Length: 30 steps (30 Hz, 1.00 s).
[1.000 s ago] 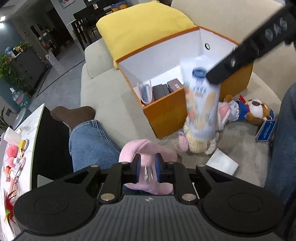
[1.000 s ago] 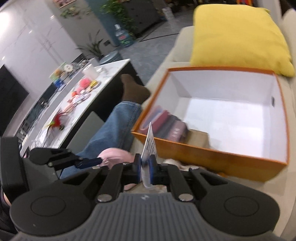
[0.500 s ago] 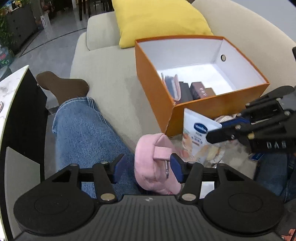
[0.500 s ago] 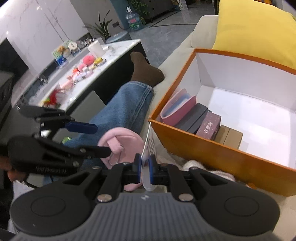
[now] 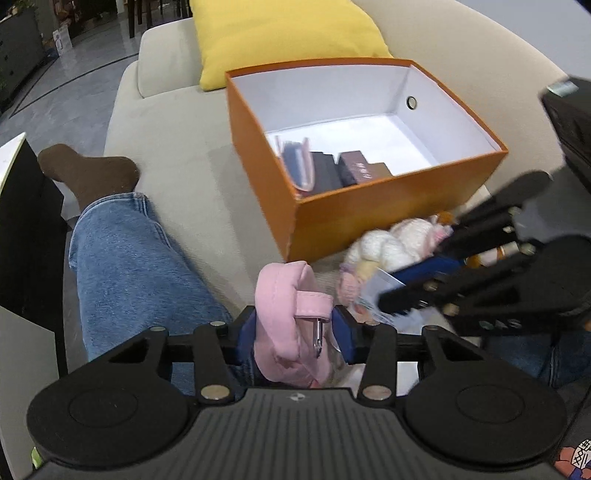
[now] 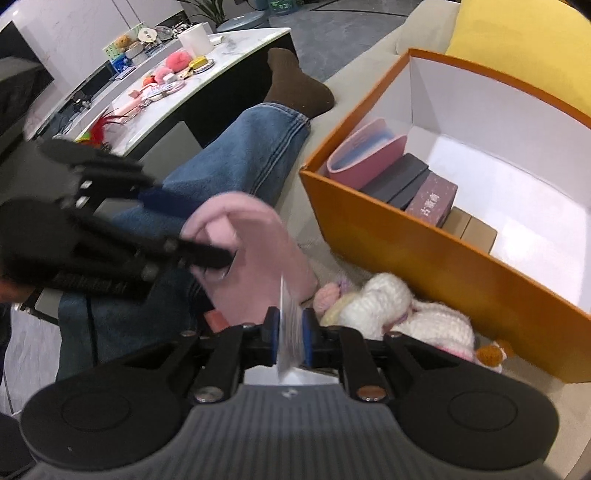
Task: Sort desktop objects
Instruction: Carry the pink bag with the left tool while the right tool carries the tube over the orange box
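An orange box (image 5: 391,210) with a white inside stands on the beige sofa, also in the right wrist view (image 6: 424,240); it holds a pink pouch (image 6: 369,155) and several small dark boxes (image 6: 413,184). My left gripper (image 5: 295,328) has its fingers around a pink fabric pouch (image 5: 284,306), which also shows in the right wrist view (image 6: 255,243). My right gripper (image 6: 290,328) is shut on a white lotion tube (image 6: 290,328), held low beside the pink pouch. A white knitted doll (image 6: 399,314) lies in front of the box.
A yellow pillow (image 5: 280,33) lies behind the box. A leg in blue jeans (image 5: 136,266) with a brown sock (image 5: 88,173) stretches along the sofa's left. A marble table (image 6: 155,85) with small items stands far left.
My left gripper opened, then closed its fingers around the pink pouch. My right gripper carried the tube down from above the box to beside the pouch and doll.
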{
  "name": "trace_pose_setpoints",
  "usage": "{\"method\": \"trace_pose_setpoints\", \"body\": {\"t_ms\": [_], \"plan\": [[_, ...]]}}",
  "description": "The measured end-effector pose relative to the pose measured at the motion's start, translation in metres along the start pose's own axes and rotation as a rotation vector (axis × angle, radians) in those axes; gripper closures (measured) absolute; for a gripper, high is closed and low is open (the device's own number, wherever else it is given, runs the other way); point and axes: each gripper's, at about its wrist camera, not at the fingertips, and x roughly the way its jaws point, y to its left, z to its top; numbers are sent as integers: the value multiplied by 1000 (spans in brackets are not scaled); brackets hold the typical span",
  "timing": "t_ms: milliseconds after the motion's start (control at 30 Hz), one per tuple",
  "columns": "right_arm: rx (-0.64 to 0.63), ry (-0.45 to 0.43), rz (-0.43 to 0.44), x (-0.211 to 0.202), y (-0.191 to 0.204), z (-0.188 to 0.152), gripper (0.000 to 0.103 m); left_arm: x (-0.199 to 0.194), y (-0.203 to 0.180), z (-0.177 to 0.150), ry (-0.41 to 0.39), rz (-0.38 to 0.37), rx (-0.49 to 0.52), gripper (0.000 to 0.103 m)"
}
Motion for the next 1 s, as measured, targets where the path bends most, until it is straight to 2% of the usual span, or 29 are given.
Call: {"method": "trace_pose_setpoints", "body": {"t_ms": [100, 167, 233, 367, 533, 700, 833, 933, 1000], "plan": [[25, 39, 11, 5, -2, 0, 88, 1, -6, -3, 3, 22, -5, 56], [40, 38, 20, 5, -3, -5, 94, 0, -6, -5, -13, 33, -31, 63], [65, 17, 20, 0, -5, -10, 95, -6, -6, -6, -32, 51, -69, 67], [114, -56, 37, -28, -12, -16, 95, -39, -14, -2, -117, 57, -94, 69], [174, -172, 55, -92, -26, -16, 95, -85, -36, 19, -224, 41, -57, 70], [198, -316, -30, -158, -42, -13, 95, -106, -56, 58, -322, 7, -14, 70], [239, -409, -132, -192, -61, -8, 95, -94, -75, 93, -358, -14, 24, 70], [270, -419, -188, -196, -80, -6, 95, -69, -89, 117, -334, -32, 55, 70], [298, -389, -214, -186, -96, -3, 95, -47, -99, 129, -310, -9, 81, 70]]}}
